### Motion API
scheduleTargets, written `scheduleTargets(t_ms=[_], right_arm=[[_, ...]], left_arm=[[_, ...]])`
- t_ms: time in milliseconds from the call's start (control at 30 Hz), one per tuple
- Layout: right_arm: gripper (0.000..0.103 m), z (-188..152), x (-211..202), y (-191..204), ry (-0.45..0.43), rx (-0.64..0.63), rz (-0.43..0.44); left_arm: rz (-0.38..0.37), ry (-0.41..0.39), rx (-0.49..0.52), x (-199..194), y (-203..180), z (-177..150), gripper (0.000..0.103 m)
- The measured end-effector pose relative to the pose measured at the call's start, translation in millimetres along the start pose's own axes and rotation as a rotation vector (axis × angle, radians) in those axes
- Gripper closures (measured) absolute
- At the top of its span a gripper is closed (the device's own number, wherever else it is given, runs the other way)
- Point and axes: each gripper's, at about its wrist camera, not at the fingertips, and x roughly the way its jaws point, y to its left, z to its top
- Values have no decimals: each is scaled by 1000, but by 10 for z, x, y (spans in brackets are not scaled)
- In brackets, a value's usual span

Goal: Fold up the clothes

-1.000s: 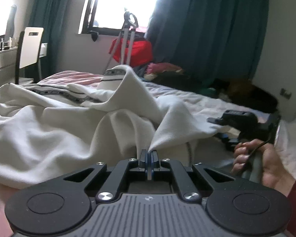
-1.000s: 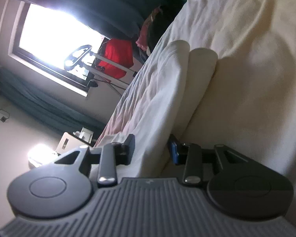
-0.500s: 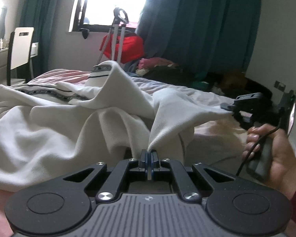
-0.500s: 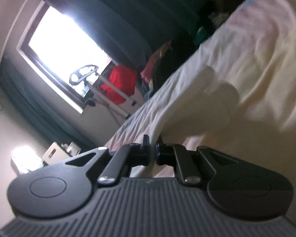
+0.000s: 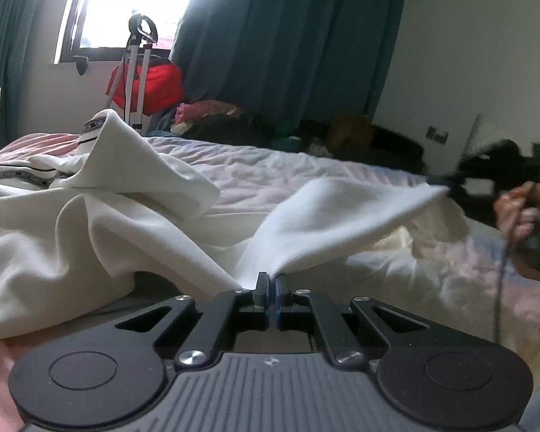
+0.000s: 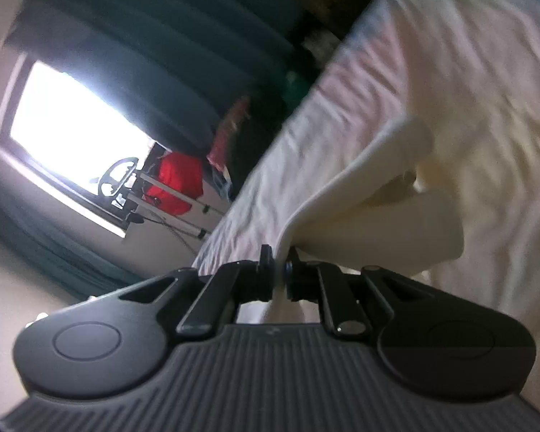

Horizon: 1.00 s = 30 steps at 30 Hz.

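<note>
Here your left claw (image 5: 270, 280) is pinched tight on a fold of the white garment (image 5: 90, 237), which spreads left across the bed (image 5: 270, 165) and stretches right to your right claw (image 6: 279, 262), whose narrow jaws are easing apart with the cloth's edge clamped between them. Only the left view shows your hand (image 5: 522, 216) and the garment's patterned trim; the right view is tilted. Beyond, that hand and the pile by the curtain (image 5: 288, 36) are blurred.
</note>
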Motion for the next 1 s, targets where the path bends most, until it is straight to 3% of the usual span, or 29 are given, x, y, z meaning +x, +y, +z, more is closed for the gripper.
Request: scheduleTargets(t_ms=[167,233,300,367,400,667,733,800,933,1000], right_arm=[[91,-146,55,-522,125,188,-58],[84,-170,136,-611,159,243,-57],[55,-209,206,-626,161,282,-34],[37,-263,246,-642,159,309,-8],[35,-269,255,-667,156,326,-7],[37,-181,394,-900,75,419,-89],[50,-134,451,-896,56,395,-114],[72,-89,492,-859,29,351,-151],[82,60,504,-658,-35,197,-88],[82,134,365,-430,-124,69,44]], left_arm=[[22,25,-3,35,34,-4,100],[29,32,0,41,29,-7,100],[34,37,2,39,18,-18,100],[38,44,-4,35,12,-26,100],[38,46,-8,33,11,-27,100],[14,38,-35,36,13,-10,100],[5,30,-32,34,-1,-5,100],[-5,23,-26,34,-20,-3,100],[-32,2,-10,37,-71,2,100],[-40,-12,-7,51,-88,7,100]])
